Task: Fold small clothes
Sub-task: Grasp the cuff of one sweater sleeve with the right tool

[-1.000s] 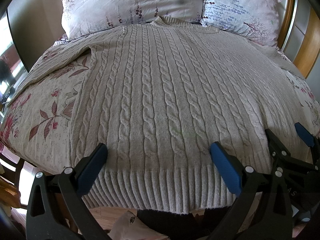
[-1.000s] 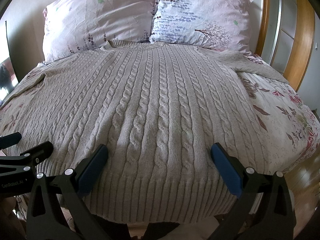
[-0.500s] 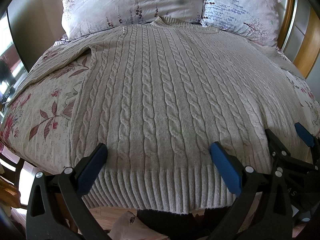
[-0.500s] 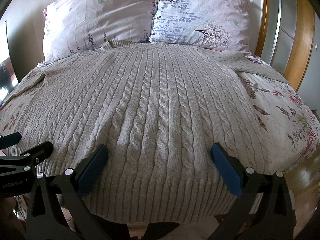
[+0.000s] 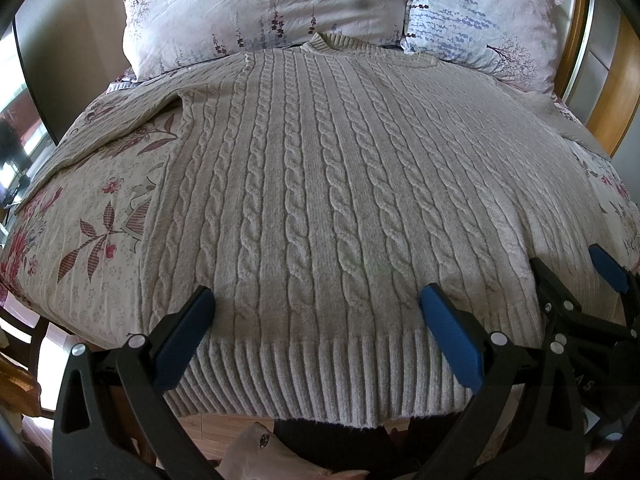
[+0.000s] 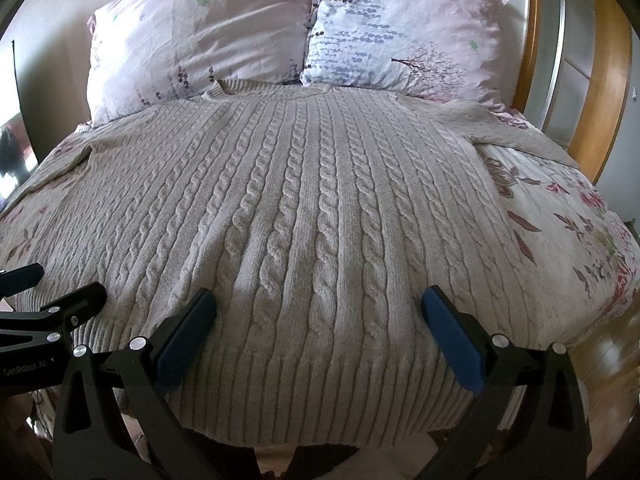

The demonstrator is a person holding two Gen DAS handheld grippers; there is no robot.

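A bed covered by a floral-printed quilt [image 5: 92, 216] fills both views, with two pale patterned pillows [image 6: 208, 36] propped at its head against a curved wooden headboard [image 6: 608, 80]. Spread flat over the quilt lies the task's garment, a light grey cable-knit sweater [image 5: 328, 184], front or back up, collar towards the pillows and ribbed hem [image 5: 320, 380] hanging at the near edge of the mattress. Its sleeves run outwards to either side, the one on the left trailing across the quilt and the one on the right reaching towards the headboard.

The left gripper [image 5: 316, 320] hangs over the hem on the left half of the sweater, its blue-padded fingers spread wide and holding nothing. The right gripper [image 6: 318, 320] does the same over the right half, fingers likewise parted and empty, with the two tools close side by side.

Judged from this, no fold has been made yet: the step in hand is the approach for the first grasp. The next move probably calls for each gripper to pinch an edge, at the hem corners or a sleeve, catching both knit layers so the thick fabric folds over evenly without bunching.
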